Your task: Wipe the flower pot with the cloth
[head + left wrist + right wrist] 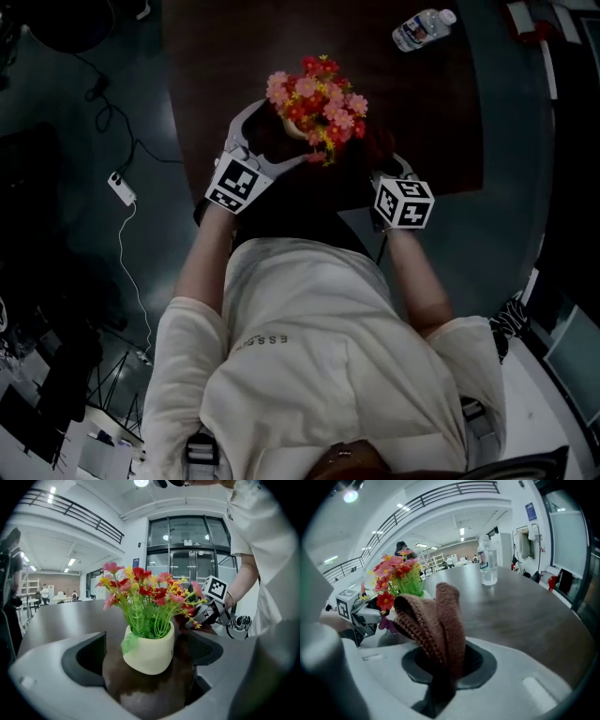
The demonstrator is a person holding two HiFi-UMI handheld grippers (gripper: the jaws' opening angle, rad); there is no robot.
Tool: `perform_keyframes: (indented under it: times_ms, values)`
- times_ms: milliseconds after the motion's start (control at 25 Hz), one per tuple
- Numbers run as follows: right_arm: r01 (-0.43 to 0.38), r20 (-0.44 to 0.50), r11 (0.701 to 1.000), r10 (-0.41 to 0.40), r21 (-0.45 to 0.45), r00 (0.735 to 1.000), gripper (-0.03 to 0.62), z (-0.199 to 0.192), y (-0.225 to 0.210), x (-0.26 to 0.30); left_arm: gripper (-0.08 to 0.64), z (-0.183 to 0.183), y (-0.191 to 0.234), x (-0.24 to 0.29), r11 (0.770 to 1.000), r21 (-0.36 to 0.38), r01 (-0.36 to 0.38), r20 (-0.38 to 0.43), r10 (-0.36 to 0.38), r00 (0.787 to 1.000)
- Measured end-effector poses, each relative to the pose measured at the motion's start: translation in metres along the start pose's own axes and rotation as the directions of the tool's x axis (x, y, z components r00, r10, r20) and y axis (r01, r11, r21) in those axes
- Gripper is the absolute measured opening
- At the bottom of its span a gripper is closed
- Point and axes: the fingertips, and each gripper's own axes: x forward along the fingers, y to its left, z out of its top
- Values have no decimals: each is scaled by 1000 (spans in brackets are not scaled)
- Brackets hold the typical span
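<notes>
Brown table (234, 56), one flower pot (150, 651), one cloth (436, 620), one bottle (424, 28)

Seemingly an open lab hall (mezzanine railing (75, 512), tall glass doors (187, 559)).

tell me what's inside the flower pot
Pink, red and yellow flowers stand in the flower pot. Their green stems cover its inside, so what holds them is hidden.
</notes>
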Motion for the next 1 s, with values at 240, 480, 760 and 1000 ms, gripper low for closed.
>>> perform_keyframes:
  times_ms: [240, 480, 760, 1000]
  values:
    - [16, 2, 1000, -16, -25, 1000, 49, 15, -36, 0, 572, -4, 8, 28, 996, 29, 79, -50, -77, 996]
    - [-14, -17, 1000, 14, -6, 1000, 49, 22, -25, 11, 572, -12, -15, 51, 952, 93, 291, -118, -279, 953]
    - [-31, -15, 999, 31, -10, 999, 49, 28, -7, 20, 578, -17, -22, 69, 922, 125, 367, -150, -348, 925]
    - [-39, -7, 999, 38, -24, 999, 49, 28, -3, 21, 569, -20, -18, 74, 919, 109, 378, -164, -359, 919]
